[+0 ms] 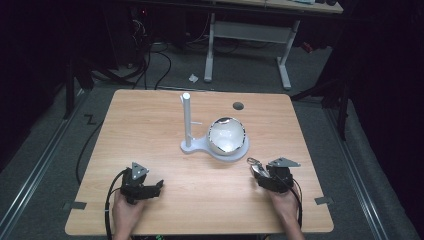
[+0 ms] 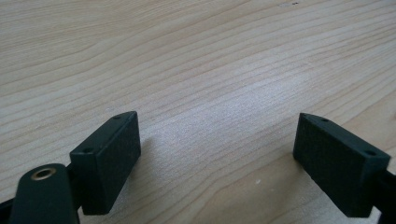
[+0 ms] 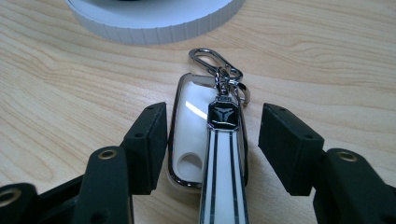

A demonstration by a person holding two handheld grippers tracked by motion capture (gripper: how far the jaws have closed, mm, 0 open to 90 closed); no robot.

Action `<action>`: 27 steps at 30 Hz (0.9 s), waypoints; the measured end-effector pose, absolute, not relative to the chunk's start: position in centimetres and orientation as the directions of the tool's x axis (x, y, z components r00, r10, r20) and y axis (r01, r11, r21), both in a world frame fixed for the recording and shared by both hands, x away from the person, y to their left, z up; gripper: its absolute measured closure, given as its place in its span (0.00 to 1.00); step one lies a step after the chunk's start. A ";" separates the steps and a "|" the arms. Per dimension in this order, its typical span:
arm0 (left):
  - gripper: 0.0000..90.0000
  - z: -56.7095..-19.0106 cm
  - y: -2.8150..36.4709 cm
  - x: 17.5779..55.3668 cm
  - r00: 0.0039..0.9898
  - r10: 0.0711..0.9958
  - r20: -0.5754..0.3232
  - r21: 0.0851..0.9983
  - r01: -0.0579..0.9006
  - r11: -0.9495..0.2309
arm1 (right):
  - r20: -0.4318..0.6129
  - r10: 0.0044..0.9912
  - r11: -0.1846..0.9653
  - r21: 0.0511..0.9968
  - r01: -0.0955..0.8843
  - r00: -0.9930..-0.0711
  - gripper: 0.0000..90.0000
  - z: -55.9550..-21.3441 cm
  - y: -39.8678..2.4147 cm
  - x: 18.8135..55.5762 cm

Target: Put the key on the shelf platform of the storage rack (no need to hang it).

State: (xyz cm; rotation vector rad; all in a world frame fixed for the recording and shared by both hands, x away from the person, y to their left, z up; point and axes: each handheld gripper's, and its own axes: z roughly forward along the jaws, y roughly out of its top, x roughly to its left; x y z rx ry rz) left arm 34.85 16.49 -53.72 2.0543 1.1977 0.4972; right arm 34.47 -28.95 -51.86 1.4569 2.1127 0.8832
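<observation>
A white key fob (image 3: 189, 133) with a chrome rim lies flat on the wooden table, with a striped strap, a black emblem and a metal carabiner clip (image 3: 212, 58) on its far end. My right gripper (image 3: 215, 140) is open, one jaw on each side of the fob, a gap on the right side. In the high view the fob (image 1: 254, 164) lies just ahead of the right gripper (image 1: 259, 174), near the front right. My left gripper (image 1: 157, 187) rests open at the front left. Between its jaws is bare wood (image 2: 215, 140).
A white stand (image 1: 192, 146) with an upright post (image 1: 186, 117) and a round base holding a shiny bowl (image 1: 226, 134) sits mid-table, its ribbed rim (image 3: 154, 21) just beyond the fob. A dark hole (image 1: 238, 106) is at the back. Tape marks (image 1: 323, 200) flag the front corners.
</observation>
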 end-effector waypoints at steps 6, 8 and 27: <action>0.17 -53.7 16.5 34.8 0.499 0.866 -0.018 0.730 0.599 -0.330 | -0.008 0.929 0.274 0.688 0.672 -0.370 0.50 -52.4 -28.7 34.7; 0.17 -53.7 16.5 34.8 0.500 0.866 -0.018 0.730 0.598 -0.330 | -0.019 0.928 0.280 0.692 0.665 -0.371 0.53 -52.5 -28.7 34.6; 0.17 -53.7 16.5 34.8 0.500 0.866 -0.018 0.730 0.599 -0.330 | -0.011 0.919 0.279 0.723 0.632 -0.394 0.56 -51.3 -29.4 33.8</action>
